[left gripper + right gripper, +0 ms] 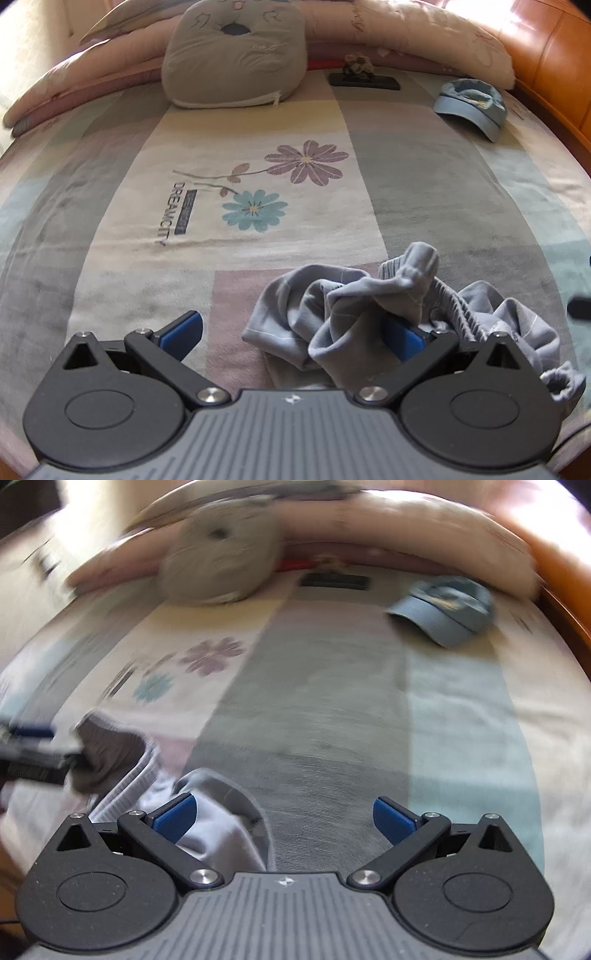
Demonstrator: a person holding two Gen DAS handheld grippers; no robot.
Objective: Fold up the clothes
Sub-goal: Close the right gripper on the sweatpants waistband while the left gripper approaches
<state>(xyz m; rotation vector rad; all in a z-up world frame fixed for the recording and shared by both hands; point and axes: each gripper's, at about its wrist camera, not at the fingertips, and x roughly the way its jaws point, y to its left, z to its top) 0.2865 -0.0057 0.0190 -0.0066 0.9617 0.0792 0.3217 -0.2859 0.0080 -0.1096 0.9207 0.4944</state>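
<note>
My left gripper [291, 334] gapes wide over the crumpled grey garment [369, 314], lower right of frame on the bed [406, 184]. My right gripper [284, 818] is wide open, empty. The cloth looks soft, light and floppy; I'd pinch the elastic waistband [448, 299].

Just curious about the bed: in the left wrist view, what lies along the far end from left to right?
Grey cat-face cushion → flat black phone-like slab → light blue denim cap.
</note>
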